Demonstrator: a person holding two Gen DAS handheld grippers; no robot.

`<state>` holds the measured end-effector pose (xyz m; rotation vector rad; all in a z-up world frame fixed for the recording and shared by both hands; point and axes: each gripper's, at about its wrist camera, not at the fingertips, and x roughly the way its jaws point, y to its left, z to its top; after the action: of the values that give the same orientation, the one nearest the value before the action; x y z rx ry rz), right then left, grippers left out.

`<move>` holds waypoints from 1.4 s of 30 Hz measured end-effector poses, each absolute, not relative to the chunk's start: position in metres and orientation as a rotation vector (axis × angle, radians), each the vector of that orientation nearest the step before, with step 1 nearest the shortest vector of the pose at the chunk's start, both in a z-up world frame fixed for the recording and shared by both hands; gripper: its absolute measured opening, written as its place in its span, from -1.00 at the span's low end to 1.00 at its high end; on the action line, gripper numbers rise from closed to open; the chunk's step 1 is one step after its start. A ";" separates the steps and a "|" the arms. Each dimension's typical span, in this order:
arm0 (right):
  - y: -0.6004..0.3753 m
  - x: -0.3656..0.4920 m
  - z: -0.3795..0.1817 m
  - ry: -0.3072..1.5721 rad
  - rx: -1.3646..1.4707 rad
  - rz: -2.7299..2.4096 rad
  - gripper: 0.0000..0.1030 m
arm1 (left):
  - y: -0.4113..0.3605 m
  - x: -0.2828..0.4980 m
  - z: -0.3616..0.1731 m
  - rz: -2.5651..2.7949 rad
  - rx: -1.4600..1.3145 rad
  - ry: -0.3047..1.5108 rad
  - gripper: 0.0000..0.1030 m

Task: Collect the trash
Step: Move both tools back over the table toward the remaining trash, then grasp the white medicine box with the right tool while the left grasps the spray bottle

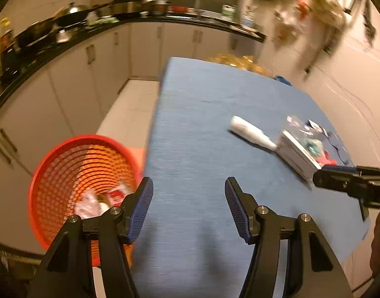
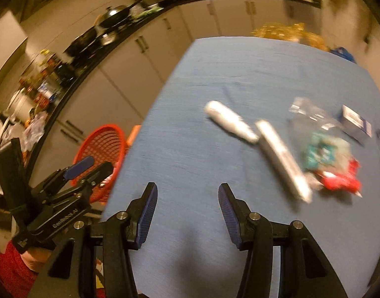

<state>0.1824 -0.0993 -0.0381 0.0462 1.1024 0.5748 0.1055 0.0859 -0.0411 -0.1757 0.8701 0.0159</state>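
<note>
A white bottle lies on the blue table, beside a flat white box and crumpled clear, teal and red wrappers. My left gripper is open and empty over the table's near left edge. An orange mesh basket stands on the floor to its left, with trash inside. In the right wrist view my right gripper is open and empty, short of the bottle, the box and the wrappers. The left gripper shows over the basket.
A small blue-white carton lies at the table's far right. A black counter with woks and pots runs along white cabinets on the left. Gold-wrapped items sit past the table's far edge. White floor tiles lie between cabinets and table.
</note>
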 end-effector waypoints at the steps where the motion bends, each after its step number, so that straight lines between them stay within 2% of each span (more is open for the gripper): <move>1: -0.109 0.181 -0.038 1.097 0.049 0.551 0.08 | 0.080 0.107 -0.041 -0.002 -0.166 0.874 0.14; 7: -0.157 0.187 -0.036 1.066 0.025 0.436 0.08 | 0.054 0.110 -0.040 -0.061 -0.131 0.887 0.14; 15: -0.155 0.229 -0.047 1.061 -0.095 0.496 0.02 | 0.045 0.096 -0.031 -0.025 -0.129 0.922 0.14; 19: -0.142 0.250 -0.070 1.110 -0.156 0.529 -0.47 | 0.042 0.085 -0.028 0.005 -0.154 0.932 0.15; 21: -0.137 0.257 -0.080 1.126 -0.213 0.518 -0.58 | 0.039 0.079 -0.026 0.025 -0.145 0.937 0.15; 23: -0.139 0.260 -0.086 1.139 -0.206 0.531 -0.82 | 0.036 0.073 -0.025 0.040 -0.139 0.942 0.15; 26: -0.142 0.260 -0.089 1.139 -0.212 0.539 -0.95 | 0.034 0.068 -0.026 0.066 -0.152 0.962 0.16; 30: -0.147 0.255 -0.086 1.138 -0.190 0.578 -0.95 | 0.023 0.071 -0.024 0.095 -0.174 0.964 0.16; 31: -0.149 0.253 -0.083 1.119 -0.195 0.583 -0.94 | 0.021 0.072 -0.024 0.096 -0.178 0.963 0.16; 32: -0.149 0.251 -0.081 1.108 -0.188 0.591 -0.71 | 0.017 0.073 -0.023 0.100 -0.181 0.958 0.16; 33: -0.151 0.252 -0.079 1.104 -0.169 0.625 -0.44 | 0.013 0.075 -0.022 0.107 -0.183 0.950 0.16; 34: -0.151 0.253 -0.079 1.108 -0.161 0.653 0.18 | 0.010 0.076 -0.021 0.112 -0.185 0.945 0.16; 35: -0.151 0.252 -0.078 1.100 -0.163 0.671 0.37 | 0.007 0.077 -0.020 0.116 -0.189 0.942 0.16; 37: -0.150 0.250 -0.076 1.059 -0.192 0.691 0.39 | 0.003 0.078 -0.020 0.124 -0.197 0.943 0.16; 42: -0.136 0.258 -0.097 1.087 -0.284 0.690 0.40 | -0.004 0.081 -0.022 0.147 -0.211 0.957 0.16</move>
<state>0.2582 -0.1363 -0.0969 -0.2837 1.0868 0.6899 0.0814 -0.0041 -0.0220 -0.2109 0.9566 0.1467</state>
